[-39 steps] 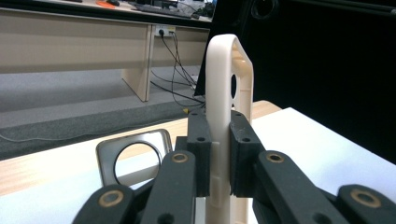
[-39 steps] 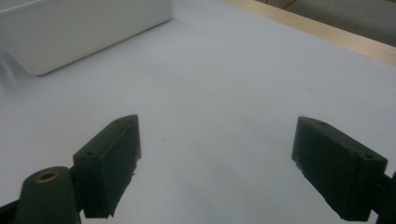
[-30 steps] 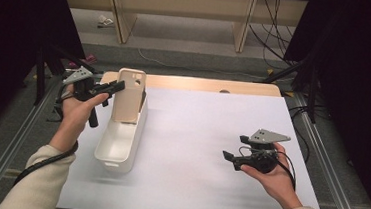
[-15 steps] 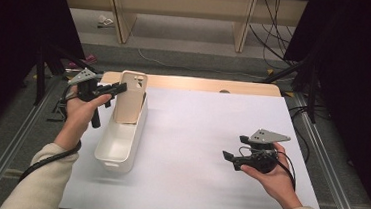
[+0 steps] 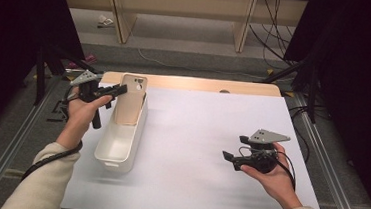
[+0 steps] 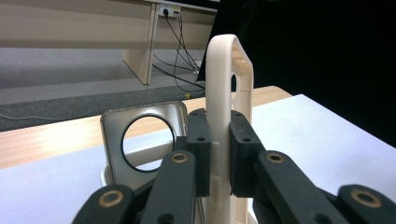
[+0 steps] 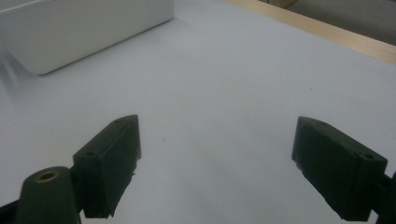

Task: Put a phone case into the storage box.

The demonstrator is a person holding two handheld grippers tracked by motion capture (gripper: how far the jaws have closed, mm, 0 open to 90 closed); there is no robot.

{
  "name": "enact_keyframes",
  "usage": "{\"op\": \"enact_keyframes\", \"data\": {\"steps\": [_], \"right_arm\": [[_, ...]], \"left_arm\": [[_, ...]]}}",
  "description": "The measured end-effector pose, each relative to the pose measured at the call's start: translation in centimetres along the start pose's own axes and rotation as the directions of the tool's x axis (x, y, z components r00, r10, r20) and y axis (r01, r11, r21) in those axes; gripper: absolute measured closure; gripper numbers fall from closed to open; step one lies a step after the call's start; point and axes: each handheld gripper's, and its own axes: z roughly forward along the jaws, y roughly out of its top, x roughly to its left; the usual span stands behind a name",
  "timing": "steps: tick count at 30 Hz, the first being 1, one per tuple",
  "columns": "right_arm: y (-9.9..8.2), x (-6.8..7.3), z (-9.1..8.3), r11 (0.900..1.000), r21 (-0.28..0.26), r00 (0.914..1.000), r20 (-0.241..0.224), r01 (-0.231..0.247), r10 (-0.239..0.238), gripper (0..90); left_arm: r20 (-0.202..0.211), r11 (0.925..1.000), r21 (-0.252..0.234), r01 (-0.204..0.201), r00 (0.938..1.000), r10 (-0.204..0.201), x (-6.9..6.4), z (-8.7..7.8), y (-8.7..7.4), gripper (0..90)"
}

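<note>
One white sheet (image 5: 205,151) covers the wooden table (image 5: 190,83).

I can read no text, label, brand, number or sign anywhere. The cream phone case (image 6: 229,93) clamped in my left fingers (image 6: 243,140) is plain, and so is the white bin (image 5: 120,144) at left of centre in the high view.

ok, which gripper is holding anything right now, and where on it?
The left gripper is shut on the beige phone case, pinching one side edge, case upright over the white bin. The right gripper is open over the table, holding nothing.
</note>
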Motion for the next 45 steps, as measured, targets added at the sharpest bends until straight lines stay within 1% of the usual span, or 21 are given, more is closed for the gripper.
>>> {"op": "enact_keyframes", "data": {"steps": [10,22,33,45], "right_arm": [[0.0,0.0,0.0,1.0,0.001,1.0,-0.001,0.002,-0.002,16.3],[0.0,0.0,0.1,1.0,0.002,1.0,-0.002,-0.002,0.002,16.3],[-0.1,0.0,0.1,1.0,0.002,1.0,-0.006,-0.004,0.004,16.3],[-0.1,-0.1,0.2,1.0,0.003,0.9999,-0.009,-0.006,0.006,16.3]], "left_arm": [[-0.004,0.9998,0.012,0.013,0.9999,-0.013,0.4,0.4,-0.5,80.9],[-0.014,0.9988,0.041,0.026,0.9996,-0.026,1.2,0.8,-1.2,80.8],[-0.026,0.9969,0.061,0.049,0.9985,-0.048,1.9,1.3,-1.6,80.7],[-0.038,0.9947,0.086,0.055,0.9979,-0.052,2.3,1.9,-2.0,80.6]]}}
